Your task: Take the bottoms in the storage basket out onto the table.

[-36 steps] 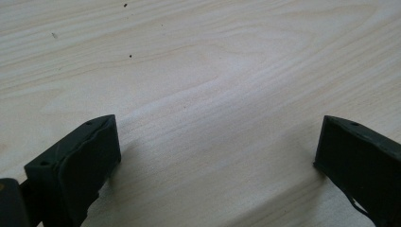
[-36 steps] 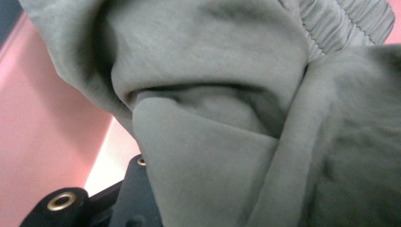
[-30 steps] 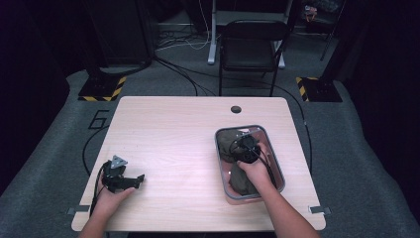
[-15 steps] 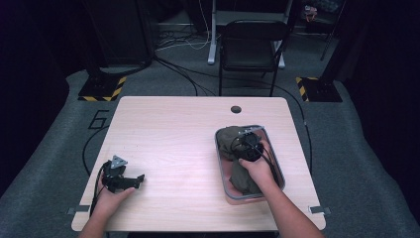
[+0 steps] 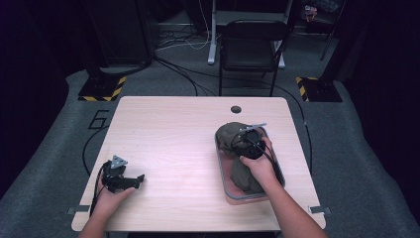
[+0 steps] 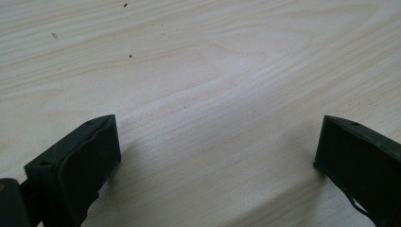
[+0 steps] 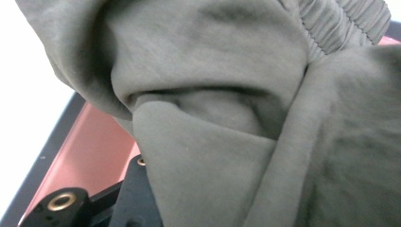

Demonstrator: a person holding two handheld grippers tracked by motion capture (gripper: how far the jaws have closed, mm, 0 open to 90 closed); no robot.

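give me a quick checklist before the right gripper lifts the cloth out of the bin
1. Right gripper at the olive cloth: ok, it sits right on the bundle in the high view.
2. Grip on the cloth: cannot tell, fabric drapes over the jaws in the right gripper view.
3. Cloth free of the bin: not ok, most of it lies inside, with a bunched part raised at the far rim.
4. Left gripper out of the way: ok, it rests on the table far to the left, jaws wide open, nothing between them.
5. Landing room on the table: ok, bare wood lies between the two grippers.
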